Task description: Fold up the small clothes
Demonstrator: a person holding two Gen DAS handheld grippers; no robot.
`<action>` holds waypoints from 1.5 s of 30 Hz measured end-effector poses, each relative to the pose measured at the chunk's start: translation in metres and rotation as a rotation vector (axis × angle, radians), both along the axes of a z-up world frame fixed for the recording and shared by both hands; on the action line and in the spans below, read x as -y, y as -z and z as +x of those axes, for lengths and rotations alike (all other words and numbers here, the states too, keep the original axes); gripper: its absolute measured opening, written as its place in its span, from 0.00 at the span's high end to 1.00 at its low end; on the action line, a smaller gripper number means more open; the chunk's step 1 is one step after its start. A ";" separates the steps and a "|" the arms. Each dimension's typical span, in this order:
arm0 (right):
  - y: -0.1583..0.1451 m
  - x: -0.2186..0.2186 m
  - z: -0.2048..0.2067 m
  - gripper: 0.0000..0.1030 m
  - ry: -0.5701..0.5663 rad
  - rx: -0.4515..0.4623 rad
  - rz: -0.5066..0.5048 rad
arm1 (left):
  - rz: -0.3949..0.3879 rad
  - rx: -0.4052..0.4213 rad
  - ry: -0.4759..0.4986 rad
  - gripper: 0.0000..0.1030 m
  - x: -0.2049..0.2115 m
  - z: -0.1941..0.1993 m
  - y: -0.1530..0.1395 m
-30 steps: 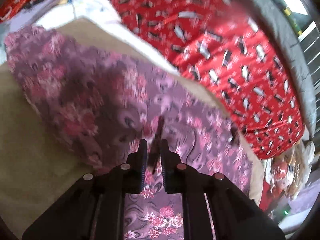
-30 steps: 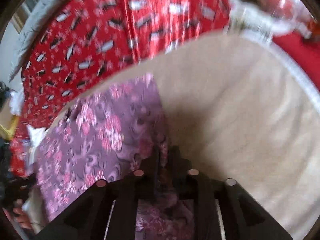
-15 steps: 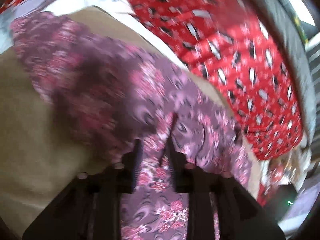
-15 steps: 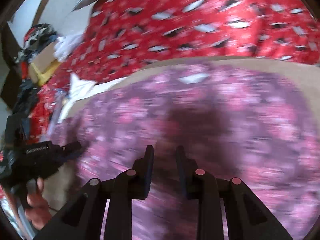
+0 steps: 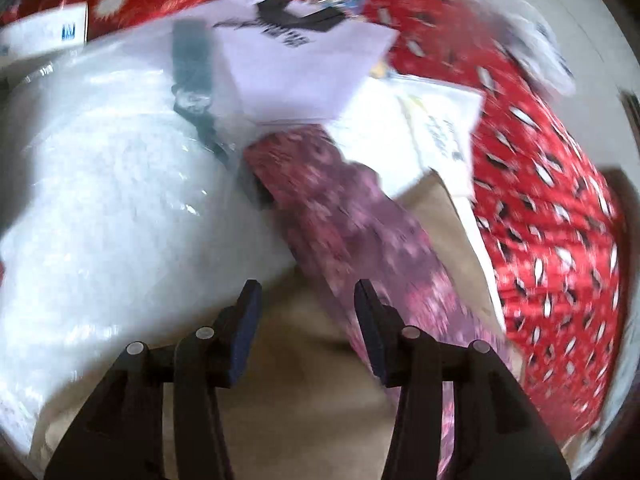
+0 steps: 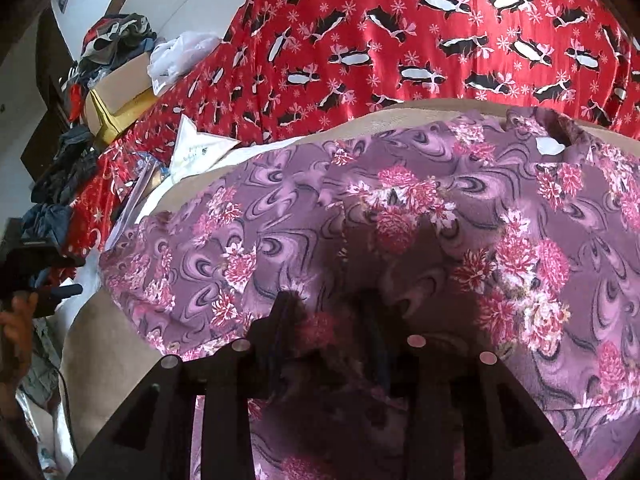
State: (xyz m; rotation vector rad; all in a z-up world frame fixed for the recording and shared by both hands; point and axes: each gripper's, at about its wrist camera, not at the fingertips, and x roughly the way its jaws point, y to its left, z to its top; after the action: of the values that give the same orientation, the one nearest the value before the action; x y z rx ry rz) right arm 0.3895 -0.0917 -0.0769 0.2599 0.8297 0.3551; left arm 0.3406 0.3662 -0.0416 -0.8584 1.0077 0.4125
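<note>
The purple floral garment (image 6: 420, 220) lies spread on a beige cloth surface (image 6: 100, 348). My right gripper (image 6: 330, 304) is open just above the garment's near part, with nothing between its fingers. In the left wrist view the garment (image 5: 360, 232) shows as a blurred strip running up and left over the beige surface (image 5: 304, 400). My left gripper (image 5: 306, 292) is open and empty, its right finger (image 5: 368, 312) beside the garment's edge.
A red penguin-print cloth (image 6: 400, 40) lies beyond the beige surface and also shows in the left wrist view (image 5: 552, 248). A clear plastic bag (image 5: 100, 200) and white papers (image 5: 304, 68) lie at the left. A cardboard box (image 6: 120, 100) and piled clothes (image 6: 112, 40) stand far left.
Both grippers have let go of the garment and opened. The left gripper has swung left toward the plastic bag. The garment now lies flat under the right gripper.
</note>
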 end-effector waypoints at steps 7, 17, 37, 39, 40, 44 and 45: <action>-0.001 -0.001 -0.001 0.62 -0.001 0.012 -0.005 | -0.143 0.034 0.021 0.64 -0.011 0.026 0.044; -0.005 0.000 0.000 0.59 -0.015 -0.003 -0.005 | 0.015 0.131 0.106 0.98 0.030 0.026 -0.018; -0.007 0.168 -0.059 0.44 0.271 0.027 -0.339 | 0.165 0.251 0.549 0.98 0.291 0.031 -0.110; 0.009 0.188 -0.067 0.41 0.275 0.024 -0.254 | 0.157 0.235 0.590 0.98 0.321 0.032 -0.104; 0.009 0.193 -0.069 0.41 0.277 0.040 -0.222 | 0.151 0.225 0.608 0.98 0.332 0.032 -0.099; 0.012 0.189 -0.067 0.34 0.259 0.045 -0.243 | 0.150 0.166 0.687 0.97 0.386 0.030 -0.067; 0.012 0.187 -0.066 0.33 0.257 0.046 -0.250 | 0.160 0.132 0.705 0.97 0.401 0.029 -0.052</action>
State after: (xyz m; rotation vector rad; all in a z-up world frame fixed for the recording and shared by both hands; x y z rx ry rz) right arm 0.3234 -0.2789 -0.0890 0.1226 0.7756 0.0154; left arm 0.3699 -0.0344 0.0106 -0.3406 1.0660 -0.1621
